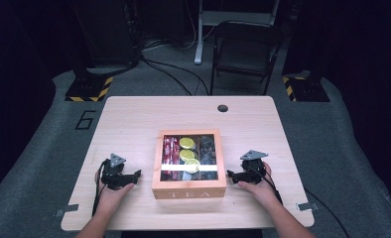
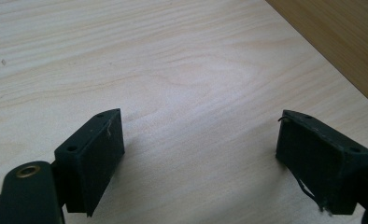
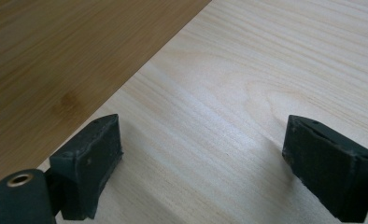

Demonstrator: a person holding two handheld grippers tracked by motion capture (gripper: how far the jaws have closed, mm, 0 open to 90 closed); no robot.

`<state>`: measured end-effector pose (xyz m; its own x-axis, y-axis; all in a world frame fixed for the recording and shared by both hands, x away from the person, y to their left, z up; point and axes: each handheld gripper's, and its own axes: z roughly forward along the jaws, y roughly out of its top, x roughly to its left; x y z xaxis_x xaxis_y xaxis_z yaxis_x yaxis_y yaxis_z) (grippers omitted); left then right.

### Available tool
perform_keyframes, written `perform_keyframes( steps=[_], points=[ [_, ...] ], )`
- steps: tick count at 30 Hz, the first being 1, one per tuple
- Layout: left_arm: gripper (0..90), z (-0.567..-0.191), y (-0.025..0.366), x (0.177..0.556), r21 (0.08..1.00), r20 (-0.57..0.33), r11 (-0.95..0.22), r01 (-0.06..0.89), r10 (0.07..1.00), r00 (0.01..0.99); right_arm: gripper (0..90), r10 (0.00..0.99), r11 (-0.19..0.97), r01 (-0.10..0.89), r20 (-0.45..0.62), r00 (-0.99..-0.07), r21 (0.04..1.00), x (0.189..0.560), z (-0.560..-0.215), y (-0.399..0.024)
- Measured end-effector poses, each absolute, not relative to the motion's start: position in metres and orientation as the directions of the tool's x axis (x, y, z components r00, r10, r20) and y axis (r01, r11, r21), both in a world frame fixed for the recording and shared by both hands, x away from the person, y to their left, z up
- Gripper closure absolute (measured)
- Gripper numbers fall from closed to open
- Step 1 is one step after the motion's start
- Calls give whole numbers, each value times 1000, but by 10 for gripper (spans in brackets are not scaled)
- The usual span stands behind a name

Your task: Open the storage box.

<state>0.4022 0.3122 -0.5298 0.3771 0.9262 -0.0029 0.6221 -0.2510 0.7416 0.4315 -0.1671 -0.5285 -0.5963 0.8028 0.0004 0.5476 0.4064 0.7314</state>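
Note:
A wooden tea box (image 1: 189,191) with a clear lid stands in the middle of the table, "TEA" on its front. Through the lid I see red packets, yellow round packets and dark packets in compartments. My left gripper (image 1: 135,174) rests on the table to the box's left, jaws open and pointing at the box, nothing between them. My right gripper (image 1: 230,174) rests to the box's right, also open and empty, pointing at the box. In the left gripper view (image 2: 198,144) the box's side (image 2: 341,42) shows at upper right. In the right gripper view (image 3: 203,149) the box wall (image 3: 56,56) fills the upper left.
The light wooden table (image 1: 134,119) has a round cable hole (image 1: 223,108) at the back. A dark folding chair (image 1: 245,49) stands behind the table on the grey floor. Two stands with yellow-black striped bases (image 1: 89,89) flank the far corners.

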Motion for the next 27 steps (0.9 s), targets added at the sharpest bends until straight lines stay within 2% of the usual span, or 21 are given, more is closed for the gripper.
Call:
perform_keyframes(
  steps=[15,27],
  points=[
    [151,-531,311,403,754,0,-239,612,932,364,113,800,412,546,-2,-600,730,431,-528,-168],
    [162,-530,312,403,749,-3,-240,618,931,365,161,806,397,544,3,-592,739,430,-528,-168]
  ],
)
